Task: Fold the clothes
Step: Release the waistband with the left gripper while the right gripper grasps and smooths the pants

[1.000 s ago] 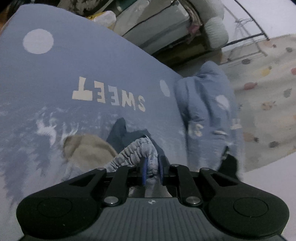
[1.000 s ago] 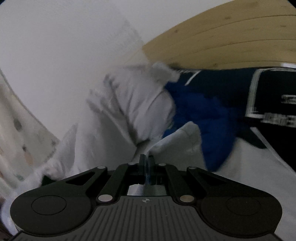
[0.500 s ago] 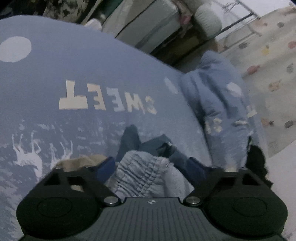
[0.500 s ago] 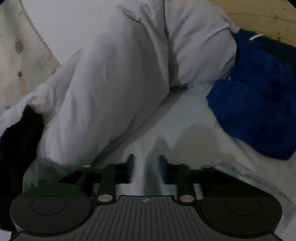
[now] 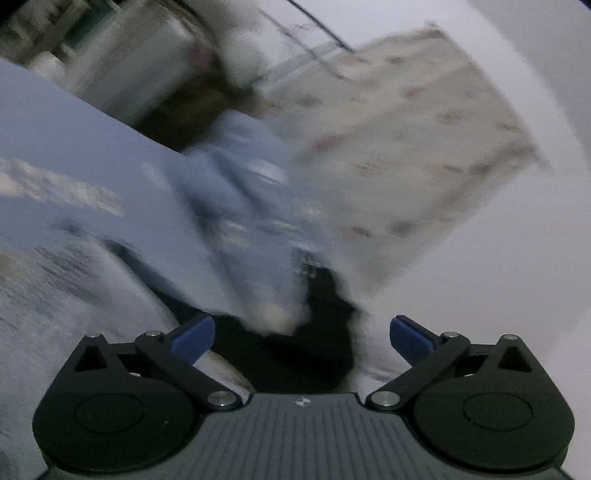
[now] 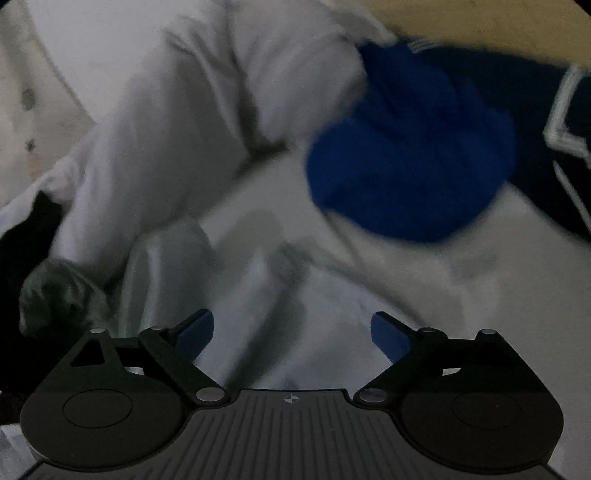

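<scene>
The left wrist view is strongly blurred; a pale white floor (image 5: 498, 277) is seen at the right, and on it a cream rug with small coloured marks (image 5: 406, 147) is laid, its corner turned toward the right edge; dark furniture with pale bundles (image 5: 140, 74) is seen at the upper left, too smeared to be named exactly. A light blue printed knit garment (image 5: 92, 177) is spread over the left half of this view; a narrower folded part of it (image 5: 251, 206) runs with its long axis from the upper middle down toward the gripper, where it ends above a black cloth (image 5: 306, 354). The left gripper (image 5: 301, 334) is seen with its blue pads (image 5: 192, 338) spread wide and its jaws are opening; nothing is pressed by them, only the black cloth lies behind the gap. In the right wrist view a white crumpled garment (image 6: 192, 122) lies on a pale sheet (image 6: 461, 266), its long axis going from the lower left up toward the top middle; a bright blue fleecy cloth (image 6: 410, 170) touches it at the right, beside a dark navy cloth with white stripes (image 6: 546, 110); a light wooden board (image 6: 480, 26) is seen along the top. The right gripper (image 6: 291, 334) has its jaws opening also; a fold of white fabric lies between them, not clamped.
</scene>
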Tool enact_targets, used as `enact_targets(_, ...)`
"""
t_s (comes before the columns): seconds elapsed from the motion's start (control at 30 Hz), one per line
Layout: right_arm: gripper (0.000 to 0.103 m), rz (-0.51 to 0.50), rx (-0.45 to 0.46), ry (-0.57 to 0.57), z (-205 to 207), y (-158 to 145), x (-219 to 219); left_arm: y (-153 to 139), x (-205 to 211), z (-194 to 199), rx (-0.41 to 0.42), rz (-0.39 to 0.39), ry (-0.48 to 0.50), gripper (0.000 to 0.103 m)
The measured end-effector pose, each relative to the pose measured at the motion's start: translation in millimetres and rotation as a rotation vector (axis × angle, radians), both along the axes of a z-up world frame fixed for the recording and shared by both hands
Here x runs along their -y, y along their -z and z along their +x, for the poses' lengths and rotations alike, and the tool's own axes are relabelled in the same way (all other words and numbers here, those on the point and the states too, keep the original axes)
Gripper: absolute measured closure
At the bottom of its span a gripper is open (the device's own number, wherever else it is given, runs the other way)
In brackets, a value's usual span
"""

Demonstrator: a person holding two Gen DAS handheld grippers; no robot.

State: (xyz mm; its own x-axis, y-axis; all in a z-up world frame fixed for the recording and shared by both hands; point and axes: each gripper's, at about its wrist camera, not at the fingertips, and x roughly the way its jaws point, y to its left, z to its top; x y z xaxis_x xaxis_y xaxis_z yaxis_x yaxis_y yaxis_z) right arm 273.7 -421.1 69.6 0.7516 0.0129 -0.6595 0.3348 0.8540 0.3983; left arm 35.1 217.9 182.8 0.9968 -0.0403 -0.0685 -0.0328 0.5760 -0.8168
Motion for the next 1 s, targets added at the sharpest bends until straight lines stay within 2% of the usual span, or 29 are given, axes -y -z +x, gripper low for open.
enact_targets(0.13,0.022,-0.05,-0.003,-0.021,10,19,-13,-4,59,36,0.119,-0.002,0.257,0.0)
enact_targets(0.2,0.027,-0.088,0.009,-0.052,23,20,-21,1,84,50,0.149,0.021,0.368,0.0)
enact_targets(0.33,0.027,-0.098,-0.012,-0.072,53,25,-26,24,105,57,0.146,-0.005,0.49,0.0)
enact_targets(0.37,0.027,-0.09,-0.025,-0.071,59,30,-25,30,103,60,0.135,-0.029,0.493,0.0)
enact_targets(0.4,0.033,-0.076,-0.029,-0.068,63,34,-24,36,102,63,0.124,-0.052,0.496,0.0)
enact_targets(0.43,0.039,-0.059,-0.021,-0.061,64,38,-23,42,100,66,0.113,-0.075,0.498,0.0)
enact_targets(0.47,0.062,-0.055,-0.012,-0.057,65,39,-23,46,96,68,0.1,-0.085,0.492,0.0)
enact_targets(0.5,0.099,-0.064,-0.004,-0.059,66,38,-23,51,93,69,0.091,-0.094,0.49,0.0)
enact_targets(0.73,0.099,-0.111,0.13,-0.091,41,-17,-17,61,87,69,0.058,-0.104,0.474,0.0)
enact_targets(0.83,0.099,-0.127,0.118,-0.03,20,-30,-1,59,91,68,0.065,-0.131,0.478,0.0)
enact_targets(1.0,0.099,-0.128,0.008,0.063,-23,-10,27,62,97,68,0.078,-0.133,0.505,0.0)
